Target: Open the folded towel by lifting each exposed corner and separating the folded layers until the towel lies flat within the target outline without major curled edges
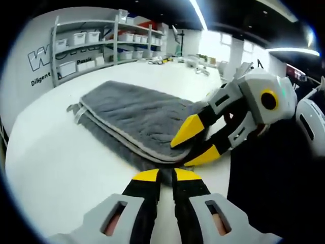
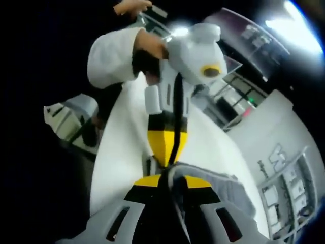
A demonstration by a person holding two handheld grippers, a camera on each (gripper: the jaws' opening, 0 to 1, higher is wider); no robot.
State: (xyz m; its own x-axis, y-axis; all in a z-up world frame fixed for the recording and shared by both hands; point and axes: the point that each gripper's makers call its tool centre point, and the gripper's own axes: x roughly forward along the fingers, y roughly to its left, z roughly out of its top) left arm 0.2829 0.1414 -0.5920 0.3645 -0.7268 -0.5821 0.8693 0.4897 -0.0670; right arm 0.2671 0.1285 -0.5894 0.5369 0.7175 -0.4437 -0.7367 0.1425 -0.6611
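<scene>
Left gripper view looks along the left tool, whose two yellow-tipped black jaws rise from the bottom edge, lying close together with a thin dark slit between them and nothing visibly between the tips. They point at the near edge of a grey towel that lies folded on a white desk. The towel is folded into stacked layers; a pale piped edge runs along the upper layer's near side, and a darker lower layer sticks out beneath it. A small tag or corner juts out at the towel's far left end. The right tool comes in from the right, its grey body angled down toward the towel's near corner. Its yellow tips are spread, one lying on top of the upper layer and the other down at the towel's edge, so the corner sits between them without being clamped. Behind the desk stands a shelving rack loaded with white bins, against a wall with lettering.

Right gripper view shows the right tool from behind, jaws apart with folds of grey towel bunched between and beside the tips. Facing it, the left tool points downward with its jaws together, its yellow tips just above the towel, held by a hand in a white sleeve.
</scene>
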